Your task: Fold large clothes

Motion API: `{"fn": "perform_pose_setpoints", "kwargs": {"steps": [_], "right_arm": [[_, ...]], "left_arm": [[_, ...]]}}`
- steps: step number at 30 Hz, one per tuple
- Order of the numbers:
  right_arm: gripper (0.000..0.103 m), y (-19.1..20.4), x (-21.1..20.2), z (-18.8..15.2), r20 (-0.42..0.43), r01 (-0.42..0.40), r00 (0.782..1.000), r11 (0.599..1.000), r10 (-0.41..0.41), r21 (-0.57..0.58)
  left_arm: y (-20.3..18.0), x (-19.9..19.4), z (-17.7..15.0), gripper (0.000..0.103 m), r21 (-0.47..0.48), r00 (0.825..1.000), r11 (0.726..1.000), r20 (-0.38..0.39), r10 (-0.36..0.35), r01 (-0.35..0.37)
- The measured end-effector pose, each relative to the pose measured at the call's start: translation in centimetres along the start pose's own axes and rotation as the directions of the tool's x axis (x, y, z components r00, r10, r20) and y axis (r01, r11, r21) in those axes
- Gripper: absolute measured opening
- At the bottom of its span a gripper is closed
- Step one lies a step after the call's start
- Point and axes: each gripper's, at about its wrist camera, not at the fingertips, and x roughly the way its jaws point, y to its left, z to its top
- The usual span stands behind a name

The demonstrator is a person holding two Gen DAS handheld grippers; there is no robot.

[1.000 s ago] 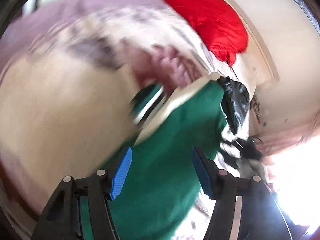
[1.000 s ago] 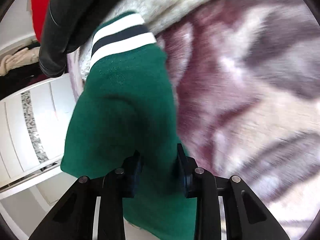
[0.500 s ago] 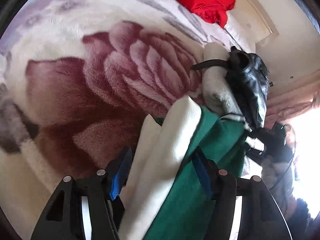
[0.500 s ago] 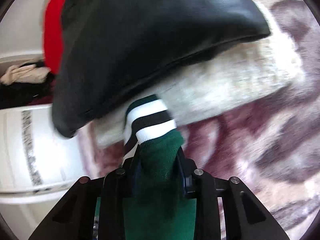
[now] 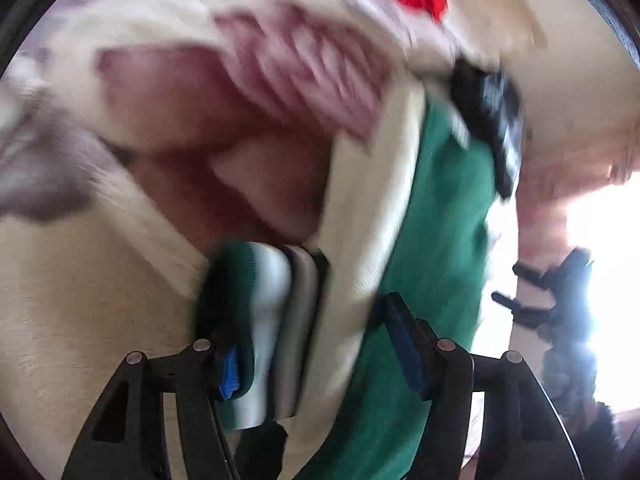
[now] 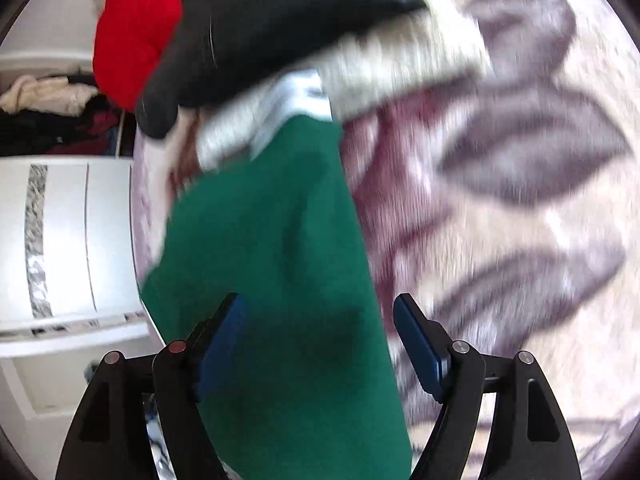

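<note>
A green garment [image 5: 436,240] with a cream lining and a striped white-and-dark cuff [image 5: 276,320] lies on a floral blanket. In the left wrist view my left gripper [image 5: 316,344] is open, its jaws wide apart, with the cuff and cream fabric lying between them. In the right wrist view the green garment [image 6: 280,264] runs up between the jaws of my right gripper [image 6: 320,344], which is open; the fabric sits loose between the blue pads. Both views are blurred by motion.
The bed's blanket [image 6: 520,160] has large maroon and grey flowers. A black leather jacket [image 6: 260,28] and a red garment [image 6: 136,28] lie at the far end. A white cabinet [image 6: 68,240] stands to the left of the bed.
My right gripper has opened and let go of the green garment. The striped cuff now lies between my left gripper's jaws. Both cameras are moving.
</note>
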Motion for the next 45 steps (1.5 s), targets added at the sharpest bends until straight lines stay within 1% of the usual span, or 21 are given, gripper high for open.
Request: {"fn": "perform_pose_setpoints", "kwargs": {"steps": [2,3,4,7,10,12,14,15,18,21,22,24,27,31,34,36,38,40,42,44,45], "right_arm": [[0.079,-2.0,1.3,-1.7,-0.030,0.011,0.999,0.999,-0.010,0.030],[0.079,-1.9,1.8,-1.4,-0.037,0.015,0.999,0.999,-0.013,0.053],[0.079,-2.5,2.1,-2.1,-0.040,0.015,0.999,0.997,-0.012,0.080],[0.078,-3.9,3.8,-3.5,-0.037,-0.001,0.999,0.990,0.007,0.144],[0.078,-4.6,4.0,-4.5,-0.023,-0.017,0.999,0.987,0.022,0.163],[0.078,-5.2,3.1,-5.7,-0.015,-0.031,0.999,0.986,0.034,0.162],[0.078,-6.9,1.6,-5.8,-0.018,-0.029,0.999,0.985,0.033,0.170],[0.078,-7.3,1.2,-5.7,-0.020,-0.025,0.999,0.985,0.029,0.174],[0.078,-8.5,-0.1,-4.9,-0.013,-0.032,0.999,0.982,0.035,0.184],[0.078,-9.6,-1.4,-3.6,0.007,-0.068,0.998,0.982,0.068,0.176],[0.078,-10.3,-1.3,-3.2,0.016,-0.076,0.997,0.982,0.074,0.171],[0.078,-10.1,-1.9,-2.0,0.034,-0.074,0.997,0.982,0.069,0.174],[0.078,-11.4,-2.7,-2.3,0.041,-0.101,0.995,0.974,0.095,0.204],[0.078,-11.6,-2.6,-3.8,0.014,-0.070,0.998,0.980,0.069,0.187],[0.078,-11.7,-1.7,-5.2,-0.004,-0.057,0.998,0.979,0.059,0.197],[0.078,-12.3,-1.5,-5.6,-0.007,-0.062,0.998,0.976,0.065,0.210],[0.078,-12.2,-1.3,-5.7,-0.005,-0.064,0.998,0.974,0.067,0.218],[0.078,-12.1,-1.2,-5.8,0.001,-0.066,0.998,0.972,0.068,0.227],[0.078,-12.1,-1.1,-6.0,0.002,-0.077,0.997,0.972,0.079,0.224],[0.078,-12.0,-0.9,-5.9,0.002,-0.074,0.997,0.972,0.075,0.223],[0.078,-12.2,-1.1,-5.8,0.002,-0.071,0.997,0.972,0.073,0.223]], "left_arm": [[-2.1,0.9,-0.5,0.060,0.090,0.999,0.995,0.025,0.042,-0.044],[-2.8,0.7,-0.8,0.046,0.111,0.999,0.994,0.047,0.010,-0.016],[-3.5,0.6,-0.8,0.021,0.125,0.998,0.991,0.052,-0.044,0.037],[-3.9,-0.4,-0.6,0.018,0.079,0.970,0.970,0.052,-0.236,0.231],[-1.2,-0.6,-0.9,0.018,-0.153,0.810,0.795,0.107,-0.576,0.586],[1.6,1.9,-1.4,0.018,-0.300,0.729,0.675,0.129,-0.672,0.674],[5.3,4.1,-1.8,0.018,-0.432,0.749,0.636,0.164,-0.643,0.640],[7.4,5.4,-2.0,0.018,-0.504,0.723,0.568,0.183,-0.666,0.651],[7.1,4.5,-1.3,0.022,-0.477,0.743,0.613,0.140,-0.654,0.630],[4.6,1.8,-0.6,0.040,-0.402,0.792,0.708,0.077,-0.606,0.580],[4.0,0.0,-0.5,0.060,-0.362,0.814,0.744,0.077,-0.576,0.562],[3.4,-3.3,-0.5,0.074,-0.275,0.860,0.817,0.106,-0.499,0.507],[3.0,-6.0,-0.5,0.078,-0.177,0.943,0.929,0.132,-0.306,0.326],[1.7,-2.1,-0.7,0.078,-0.162,0.965,0.951,0.029,-0.262,0.263],[-2.1,1.8,-1.0,0.071,0.002,0.992,0.992,-0.009,-0.130,0.130],[-4.3,1.8,-1.2,0.019,0.082,0.990,0.987,0.037,-0.139,0.135],[-5.4,0.7,-0.8,0.017,0.051,0.937,0.938,0.052,-0.345,0.343],[-4.8,0.3,-0.6,0.017,-0.027,0.840,0.841,0.068,-0.538,0.540],[-2.9,2.0,-0.1,0.017,-0.130,0.812,0.802,0.069,-0.579,0.583],[1.4,4.3,0.3,0.017,-0.251,0.875,0.843,0.045,-0.481,0.476],[3.3,5.0,0.6,0.019,-0.312,0.868,0.818,0.044,-0.495,0.482]]}}
